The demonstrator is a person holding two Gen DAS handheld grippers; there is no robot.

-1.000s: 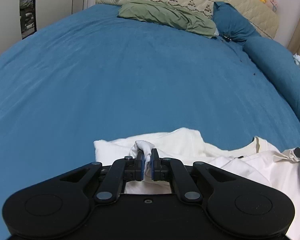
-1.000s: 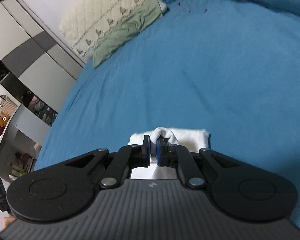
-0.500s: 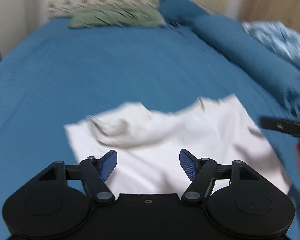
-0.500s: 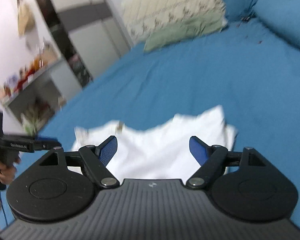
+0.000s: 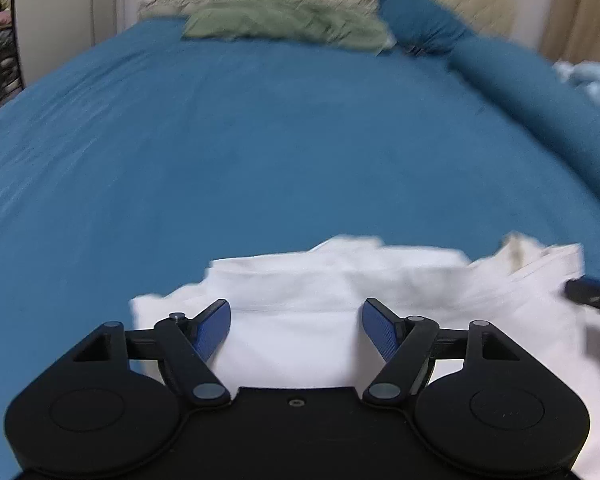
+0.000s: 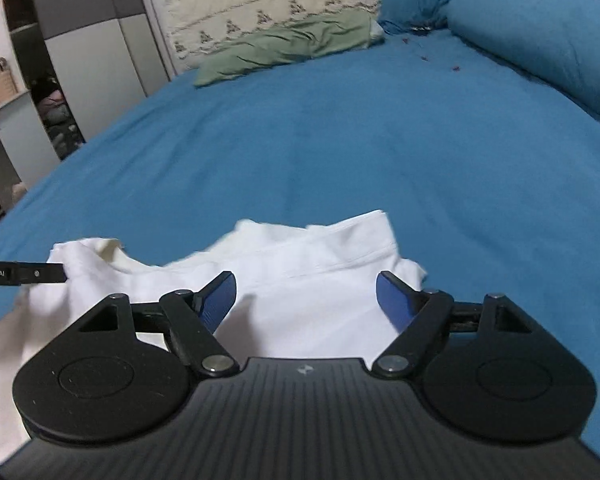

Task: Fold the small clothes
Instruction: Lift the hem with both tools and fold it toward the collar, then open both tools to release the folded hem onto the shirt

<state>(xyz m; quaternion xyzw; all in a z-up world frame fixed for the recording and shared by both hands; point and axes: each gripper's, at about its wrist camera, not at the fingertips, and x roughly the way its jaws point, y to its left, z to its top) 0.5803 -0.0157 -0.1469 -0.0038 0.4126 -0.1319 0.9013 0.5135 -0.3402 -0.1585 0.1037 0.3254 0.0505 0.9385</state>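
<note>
A small white garment (image 5: pixel 340 292) lies partly folded on the blue bed cover, with its collar at the right in the left wrist view. It also shows in the right wrist view (image 6: pixel 300 276). My left gripper (image 5: pixel 296 320) is open and empty just above the garment's near part. My right gripper (image 6: pixel 306 296) is open and empty over the garment's right side. The right gripper's tip shows at the right edge of the left wrist view (image 5: pixel 592 294). The left gripper's finger shows at the left edge of the right wrist view (image 6: pixel 24 273).
The blue bed cover (image 5: pixel 260 140) stretches far ahead. A green pillow (image 6: pixel 284 46) and a cream quilted headboard (image 6: pixel 268 4) lie at the far end. A long blue bolster (image 6: pixel 540 32) runs along the right. Wardrobes and shelves (image 6: pixel 60 60) stand to the left.
Both grippers were shut on pinches of the white garment a second ago. They have opened, let the cloth drop flat, and drawn back a little.
</note>
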